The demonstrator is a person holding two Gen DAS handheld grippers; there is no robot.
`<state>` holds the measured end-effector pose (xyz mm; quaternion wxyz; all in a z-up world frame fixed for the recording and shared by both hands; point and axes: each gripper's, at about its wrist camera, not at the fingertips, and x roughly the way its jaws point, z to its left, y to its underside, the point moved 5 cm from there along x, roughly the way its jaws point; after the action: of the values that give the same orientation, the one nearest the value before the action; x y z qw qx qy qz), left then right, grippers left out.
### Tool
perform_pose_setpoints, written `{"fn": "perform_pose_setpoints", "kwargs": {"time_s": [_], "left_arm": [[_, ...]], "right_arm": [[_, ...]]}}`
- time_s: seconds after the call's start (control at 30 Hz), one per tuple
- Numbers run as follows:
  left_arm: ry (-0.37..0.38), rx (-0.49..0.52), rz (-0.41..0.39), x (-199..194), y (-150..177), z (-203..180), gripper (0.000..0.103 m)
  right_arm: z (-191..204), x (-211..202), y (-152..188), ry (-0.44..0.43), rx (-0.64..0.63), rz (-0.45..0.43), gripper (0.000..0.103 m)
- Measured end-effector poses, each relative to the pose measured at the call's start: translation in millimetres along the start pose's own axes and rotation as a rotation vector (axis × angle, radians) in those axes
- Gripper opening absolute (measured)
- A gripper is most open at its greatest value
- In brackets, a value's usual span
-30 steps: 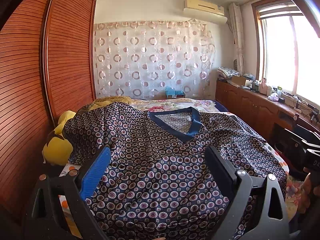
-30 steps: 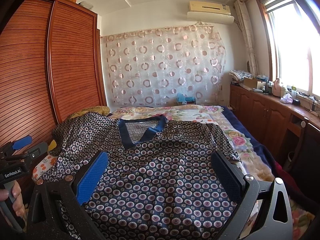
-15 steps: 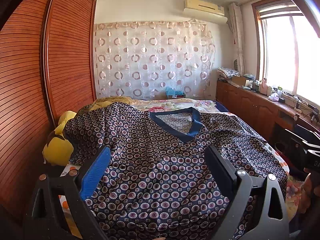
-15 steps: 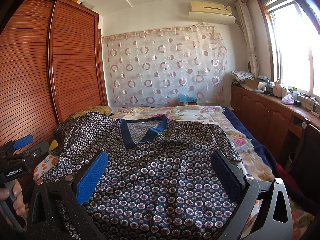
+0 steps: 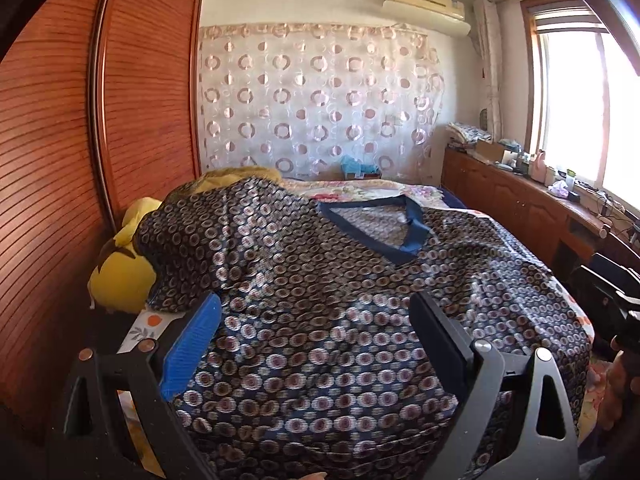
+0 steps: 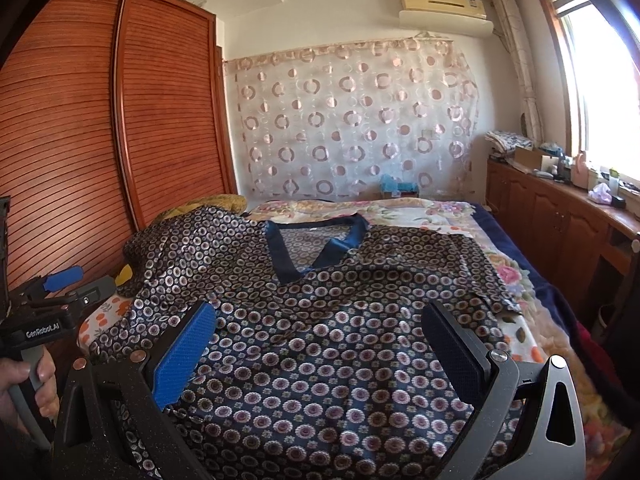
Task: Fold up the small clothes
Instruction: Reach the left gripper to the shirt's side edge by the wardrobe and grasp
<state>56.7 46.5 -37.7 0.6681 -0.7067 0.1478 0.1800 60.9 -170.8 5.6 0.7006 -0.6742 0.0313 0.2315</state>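
A dark blue top (image 5: 320, 320) (image 6: 320, 340) printed with small circles lies spread face up on the bed, its plain blue V-neck collar (image 5: 414, 236) (image 6: 280, 256) toward the far end. Its left sleeve drapes over a bump near the wardrobe. My left gripper (image 5: 316, 320) hovers open above the lower left part of the top, nothing between its fingers. My right gripper (image 6: 320, 332) hovers open above the lower middle of the top, likewise empty. The left gripper's body (image 6: 48, 320) and the hand holding it show at the right wrist view's left edge.
A wooden slatted wardrobe (image 5: 60, 160) stands close along the bed's left side. A yellow plush toy (image 5: 120, 276) sits between them. The floral bedspread (image 6: 516, 276) shows to the right of the top. A low wooden cabinet (image 6: 560, 220) with clutter runs under the window.
Both grippers have shifted slightly, the left wrist view swinging a little to the left. The top lies as before and both grippers stay open.
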Motion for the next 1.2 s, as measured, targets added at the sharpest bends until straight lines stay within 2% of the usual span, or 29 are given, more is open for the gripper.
{"fn": "perform_pose_setpoints", "kwargs": {"time_s": [0.4,0.63,0.87,0.93,1.0,1.1,1.17,1.2], "left_arm": [[-0.091,-0.024,0.046,20.9,14.6,58.1,0.095],[-0.134,-0.036,0.080,33.9,20.0,97.1,0.095],[-0.128,-0.040,0.122,55.6,18.5,126.4,0.095],[-0.131,-0.051,0.134,62.7,18.4,135.4,0.088],[-0.134,-0.058,0.148,69.4,18.0,142.2,0.087],[-0.127,-0.073,0.173,81.8,17.9,151.3,0.077],[-0.117,-0.098,0.200,92.7,19.2,158.1,0.075],[-0.112,-0.114,0.213,97.9,20.3,162.2,0.069]], "right_arm": [[11.0,47.1,-7.1,-0.084,-0.056,0.039,0.102],[22.6,80.5,-14.1,-0.178,-0.073,0.047,0.102],[34.3,111.4,-9.2,-0.215,-0.130,0.090,0.102],[36.9,119.4,-6.5,-0.221,-0.145,0.115,0.102],[42.4,127.4,-4.2,-0.223,-0.166,0.141,0.102],[47.6,137.4,-0.2,-0.241,-0.178,0.182,0.102],[50.6,146.2,-1.4,-0.249,-0.185,0.212,0.102],[51.1,148.7,-2.0,-0.255,-0.184,0.223,0.102]]}}
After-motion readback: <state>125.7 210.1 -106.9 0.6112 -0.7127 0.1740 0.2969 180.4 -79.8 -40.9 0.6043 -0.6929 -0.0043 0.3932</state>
